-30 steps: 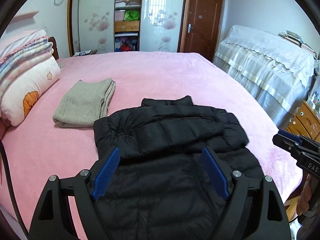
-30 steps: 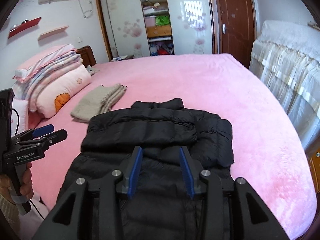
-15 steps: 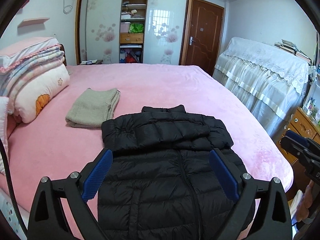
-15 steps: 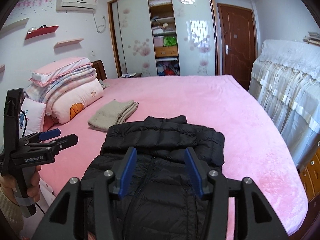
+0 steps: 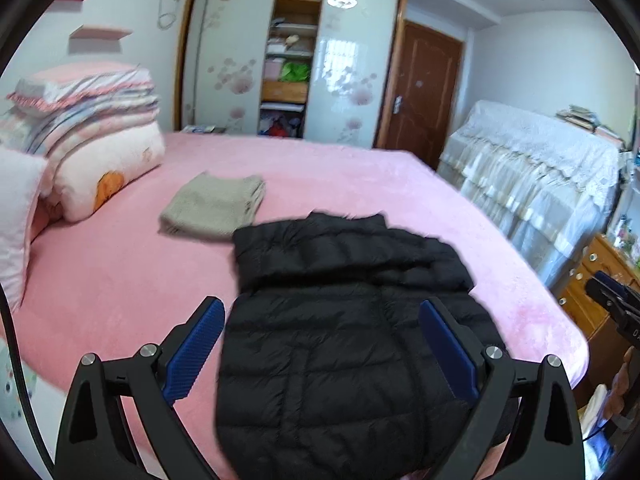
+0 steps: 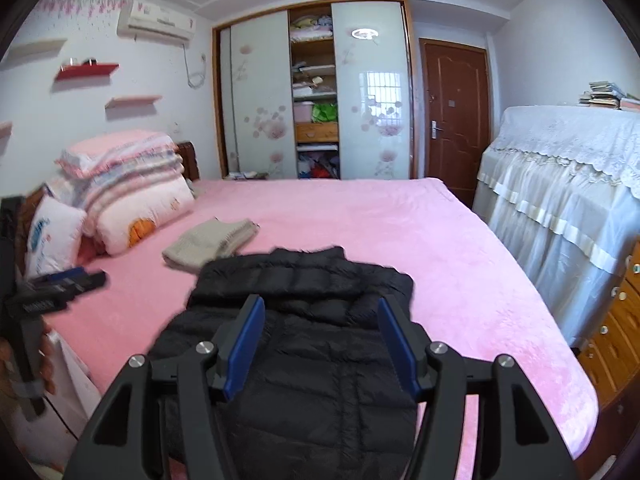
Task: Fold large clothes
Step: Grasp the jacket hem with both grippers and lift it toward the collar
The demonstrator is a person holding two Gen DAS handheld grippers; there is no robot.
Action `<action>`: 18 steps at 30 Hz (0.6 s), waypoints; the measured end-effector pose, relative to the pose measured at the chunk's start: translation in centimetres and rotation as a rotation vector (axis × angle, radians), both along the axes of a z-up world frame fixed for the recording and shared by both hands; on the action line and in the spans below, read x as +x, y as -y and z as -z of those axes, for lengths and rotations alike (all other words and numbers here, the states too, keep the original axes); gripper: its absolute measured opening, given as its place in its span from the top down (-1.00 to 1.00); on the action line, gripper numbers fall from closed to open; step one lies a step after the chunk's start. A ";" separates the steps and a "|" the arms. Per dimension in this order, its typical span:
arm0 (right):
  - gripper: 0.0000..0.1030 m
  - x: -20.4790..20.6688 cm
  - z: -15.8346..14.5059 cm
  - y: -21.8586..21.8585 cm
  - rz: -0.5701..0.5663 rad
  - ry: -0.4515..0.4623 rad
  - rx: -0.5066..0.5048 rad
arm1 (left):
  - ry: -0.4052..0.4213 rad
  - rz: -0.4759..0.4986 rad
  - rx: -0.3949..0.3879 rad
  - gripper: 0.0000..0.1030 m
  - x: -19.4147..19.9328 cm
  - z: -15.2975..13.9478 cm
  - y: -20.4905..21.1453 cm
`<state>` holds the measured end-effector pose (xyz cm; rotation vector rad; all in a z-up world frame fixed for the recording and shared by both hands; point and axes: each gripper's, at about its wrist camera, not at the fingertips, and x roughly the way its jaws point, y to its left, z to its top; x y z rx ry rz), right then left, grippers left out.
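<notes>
A black puffer jacket [image 5: 344, 320] lies flat on the pink bed [image 5: 120, 288] at its near edge, sleeves folded across the chest, collar pointing away; it also shows in the right wrist view [image 6: 320, 344]. My left gripper [image 5: 320, 316] is open and empty, held above the jacket's lower half. My right gripper [image 6: 322, 314] is open and empty, above the jacket's middle. Each gripper shows at the edge of the other's view: the right one [image 5: 612, 300] and the left one [image 6: 60, 284].
A folded beige garment [image 5: 214, 206] lies on the bed beyond the jacket's left shoulder. Stacked quilts and pillows [image 5: 92, 128] fill the bed's left end. A cloth-covered cabinet [image 6: 568, 184] and wooden drawers [image 5: 592, 280] stand to the right. A wardrobe [image 6: 314, 96] is behind.
Both grippers have pulled back and risen from the jacket, so more of the room shows. The right gripper's jaws have opened wider. The jacket has not moved.
</notes>
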<state>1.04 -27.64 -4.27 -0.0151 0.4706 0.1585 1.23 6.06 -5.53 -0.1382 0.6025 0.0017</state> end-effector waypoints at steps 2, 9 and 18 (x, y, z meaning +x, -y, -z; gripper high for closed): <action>-0.15 -0.4 1.3 0.3 -0.001 -0.022 -0.019 | -0.057 -0.010 0.005 -0.89 -0.2 1.8 -1.2; -0.15 -0.6 7.5 3.1 0.004 -0.182 0.018 | -0.317 0.037 -0.050 -0.88 -0.5 11.4 -4.7; -0.15 -0.6 13.2 5.3 -0.001 -0.364 0.066 | -0.455 -0.006 -0.179 -0.88 -1.1 18.4 -6.9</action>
